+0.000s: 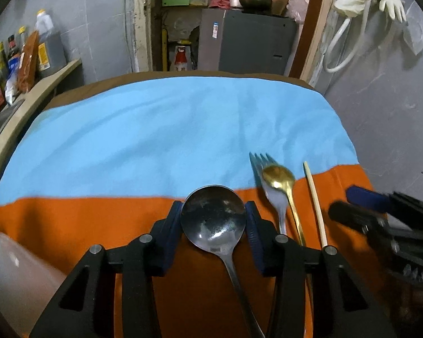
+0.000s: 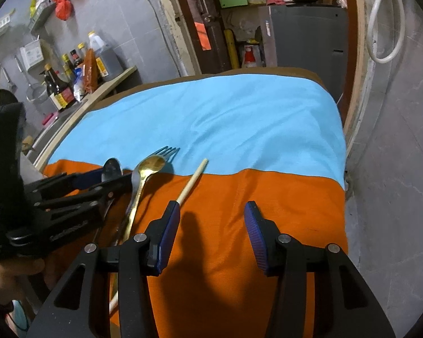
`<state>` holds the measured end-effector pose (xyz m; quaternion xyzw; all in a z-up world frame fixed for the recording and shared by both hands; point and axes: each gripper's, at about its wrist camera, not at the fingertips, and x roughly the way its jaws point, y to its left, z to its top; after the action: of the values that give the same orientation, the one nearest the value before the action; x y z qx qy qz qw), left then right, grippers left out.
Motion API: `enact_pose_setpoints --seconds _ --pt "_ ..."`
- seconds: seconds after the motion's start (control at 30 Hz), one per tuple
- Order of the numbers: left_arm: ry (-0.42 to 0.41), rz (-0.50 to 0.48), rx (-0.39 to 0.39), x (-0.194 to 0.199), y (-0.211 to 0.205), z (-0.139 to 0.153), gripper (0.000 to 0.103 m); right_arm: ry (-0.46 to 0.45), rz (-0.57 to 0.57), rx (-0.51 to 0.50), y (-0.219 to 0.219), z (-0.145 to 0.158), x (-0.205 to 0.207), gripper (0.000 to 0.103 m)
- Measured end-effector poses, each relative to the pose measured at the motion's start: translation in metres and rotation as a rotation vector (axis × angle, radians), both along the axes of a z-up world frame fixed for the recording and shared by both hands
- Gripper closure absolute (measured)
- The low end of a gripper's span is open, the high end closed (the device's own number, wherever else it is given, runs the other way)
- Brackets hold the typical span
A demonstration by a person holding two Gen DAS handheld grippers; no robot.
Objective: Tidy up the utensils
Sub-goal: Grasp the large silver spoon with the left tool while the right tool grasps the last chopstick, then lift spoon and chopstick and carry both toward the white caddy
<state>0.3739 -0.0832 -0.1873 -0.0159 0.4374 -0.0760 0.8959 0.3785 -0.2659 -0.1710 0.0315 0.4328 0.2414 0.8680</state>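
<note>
A large steel ladle (image 1: 213,221) lies on the orange part of the cloth, its bowl between the open blue pads of my left gripper (image 1: 213,211); the pads stand at its sides, not closed on it. To its right lie a steel fork (image 1: 260,166), a gold spoon (image 1: 277,178) across the fork, and a pale chopstick (image 1: 314,200). In the right wrist view I see the ladle (image 2: 111,170), the fork (image 2: 166,152), the gold spoon (image 2: 151,166) and the chopstick (image 2: 193,181). My right gripper (image 2: 213,214) is open and empty over the orange cloth, just right of the chopstick.
The table carries a blue and orange cloth (image 1: 169,129). A counter with sauce bottles (image 2: 70,76) runs along the left. A grey cabinet (image 1: 245,42) stands behind the table. A tiled wall (image 2: 394,169) is close on the right.
</note>
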Motion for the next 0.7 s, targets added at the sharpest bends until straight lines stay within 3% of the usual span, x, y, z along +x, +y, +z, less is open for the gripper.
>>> enact_pose_setpoints --seconds 0.2,0.4,0.57,0.6,0.7 --pt "-0.006 0.006 -0.053 -0.022 0.008 0.004 0.065 0.038 0.024 0.005 0.012 -0.002 0.010 0.076" --pt "-0.010 0.005 -0.081 -0.030 0.010 0.008 0.065 0.095 0.027 0.002 0.025 -0.005 0.023 0.077" --pt "-0.025 0.011 -0.102 -0.038 0.014 0.013 0.065 0.085 0.026 -0.115 0.044 -0.002 0.028 0.079" --pt "-0.031 0.011 -0.105 -0.040 0.014 0.014 0.065 0.077 0.019 -0.141 0.045 -0.002 0.027 0.089" --pt "-0.057 0.009 -0.114 -0.051 0.015 0.019 0.065 0.107 -0.019 -0.093 0.033 -0.001 0.028 0.099"
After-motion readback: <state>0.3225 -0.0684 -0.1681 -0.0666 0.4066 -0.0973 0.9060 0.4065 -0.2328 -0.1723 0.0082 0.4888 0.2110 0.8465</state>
